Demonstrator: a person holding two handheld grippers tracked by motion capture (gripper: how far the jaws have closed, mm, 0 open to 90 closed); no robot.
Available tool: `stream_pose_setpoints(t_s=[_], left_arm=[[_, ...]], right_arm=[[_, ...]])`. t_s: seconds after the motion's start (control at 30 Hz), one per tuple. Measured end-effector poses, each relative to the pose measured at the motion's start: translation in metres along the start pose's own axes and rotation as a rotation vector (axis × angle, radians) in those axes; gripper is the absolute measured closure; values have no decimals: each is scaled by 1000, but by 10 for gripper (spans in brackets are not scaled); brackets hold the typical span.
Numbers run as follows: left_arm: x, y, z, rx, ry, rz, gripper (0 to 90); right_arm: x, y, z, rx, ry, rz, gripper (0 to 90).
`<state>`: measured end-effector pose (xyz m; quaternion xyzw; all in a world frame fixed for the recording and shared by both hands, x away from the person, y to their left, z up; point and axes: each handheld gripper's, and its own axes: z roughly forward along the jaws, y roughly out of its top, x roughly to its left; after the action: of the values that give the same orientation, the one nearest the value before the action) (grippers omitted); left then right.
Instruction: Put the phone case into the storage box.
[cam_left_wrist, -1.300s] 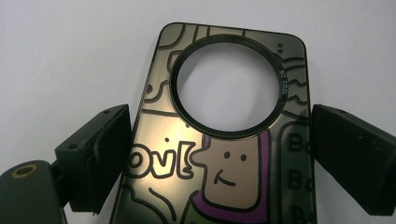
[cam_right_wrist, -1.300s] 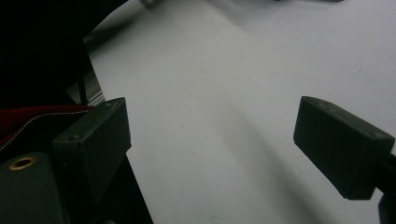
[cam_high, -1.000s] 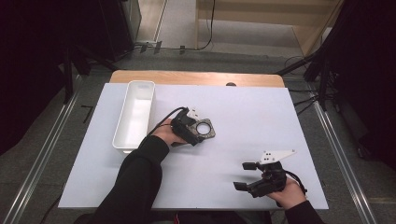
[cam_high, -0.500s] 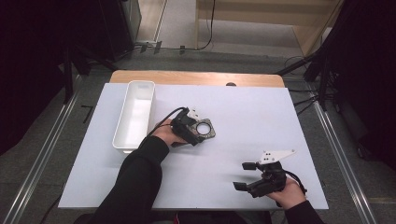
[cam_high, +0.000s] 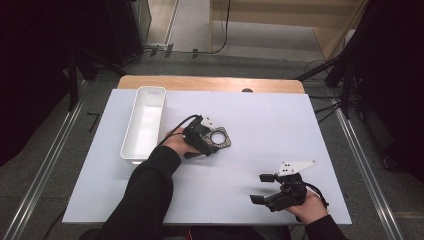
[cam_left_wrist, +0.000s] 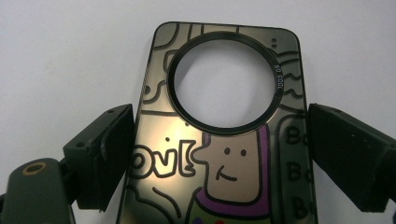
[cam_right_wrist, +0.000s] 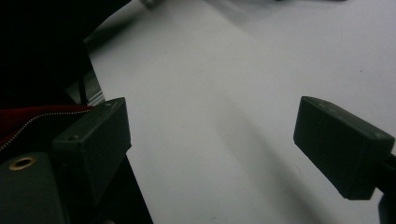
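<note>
A dark phone-case-like plate (cam_high: 222, 141) with cartoon drawings and a large round hole lies flat on the white table (cam_high: 280, 120), left of centre. My left gripper (cam_high: 212, 142) reaches over it from the left. In the left gripper view its jaws straddle the plate (cam_left_wrist: 224, 182), one at each long edge, spread wide; the left gripper (cam_left_wrist: 222, 121) is open. My right gripper (cam_high: 260, 188) rests near the table's front right, held in a hand, jaws pointing left. In its own view the right gripper (cam_right_wrist: 212, 126) is open over bare white table with nothing between the jaws.
A long white tray (cam_high: 131, 131) with nothing in it stands at the left of the table, just beyond my left forearm. A wooden strip (cam_high: 210, 83) runs along the far edge. Metal rails (cam_high: 360, 165) flank the table.
</note>
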<state>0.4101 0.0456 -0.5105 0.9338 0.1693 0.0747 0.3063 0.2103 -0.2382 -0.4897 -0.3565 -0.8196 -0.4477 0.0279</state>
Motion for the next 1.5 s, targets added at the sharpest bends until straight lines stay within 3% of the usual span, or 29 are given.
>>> stream_pose_setpoints(t_s=[0.37,0.7,1.07,1.17,1.5], left_arm=[[-1,1,-1,9,-2,-13,105],[-1,3,-3,9,-20,-52,107],[-3,9,-10,-34,-37,-103,109],[-5,11,-11,-39,-37,-98,109],[-5,15,-17,-69,-67,-166,110]], right_arm=[[0,0,0,0,0,2,100],[0,0,0,0,0,2,100],[0,0,0,0,0,1,100],[0,0,0,-1,0,2,100],[0,0,0,-1,-1,3,100]])
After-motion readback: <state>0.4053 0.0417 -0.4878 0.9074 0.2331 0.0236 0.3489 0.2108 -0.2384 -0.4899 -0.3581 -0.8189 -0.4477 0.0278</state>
